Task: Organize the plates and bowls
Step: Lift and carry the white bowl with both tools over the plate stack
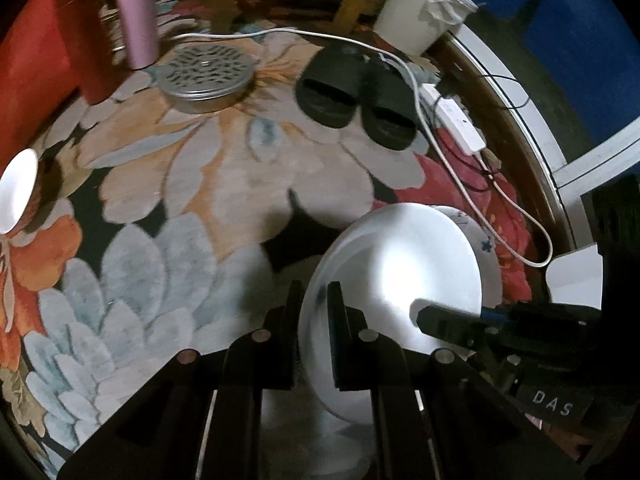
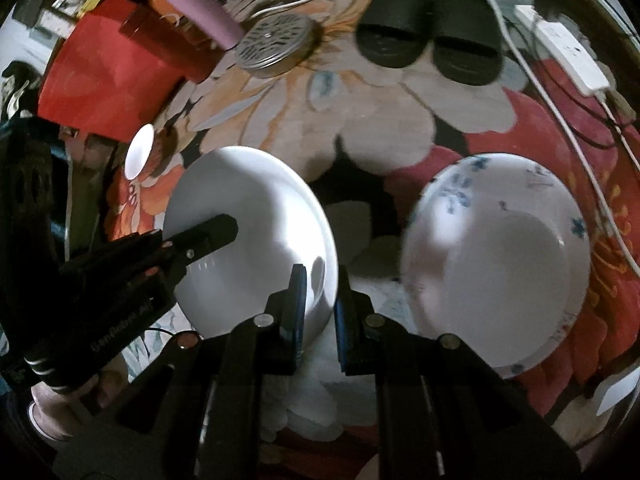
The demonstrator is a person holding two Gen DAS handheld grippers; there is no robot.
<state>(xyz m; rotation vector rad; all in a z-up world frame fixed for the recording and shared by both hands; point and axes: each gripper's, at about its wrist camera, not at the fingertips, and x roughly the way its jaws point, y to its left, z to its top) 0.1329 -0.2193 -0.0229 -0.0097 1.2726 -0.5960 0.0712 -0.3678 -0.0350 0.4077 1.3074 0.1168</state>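
Together, both hand-held grippers are pinching one white plate.
Left hand-held gripper (image 1: 314, 304): it is clenching the plate's (image 1: 404, 280) near rim, one finger on each face; in the right wrist view its finger (image 2: 212, 234) is lying across the plate's (image 2: 248, 220) left part.
Right hand-held gripper (image 2: 320, 288): it is gripping the opposite rim of that same plate, the edge sitting between its fingers; in the left wrist view its finger (image 1: 444, 318) is pressing on the plate's right side.
Plate: it is being held tilted on edge, above the rug (image 1: 224, 184).
Patterned bowl (image 2: 504, 256): it is sitting on the rug just right of the plate, white with blue flowers, apart from both hand-held grippers.
Small white dish (image 2: 139, 152): it is standing near the plate's left, toward the red box (image 2: 100, 76).
Farther out: black slippers (image 1: 356, 92), a perforated metal lid (image 1: 208, 72), a pink tumbler (image 1: 138, 12), a white cable (image 1: 448, 160) and a power strip (image 1: 456, 120) are lying on the rug.
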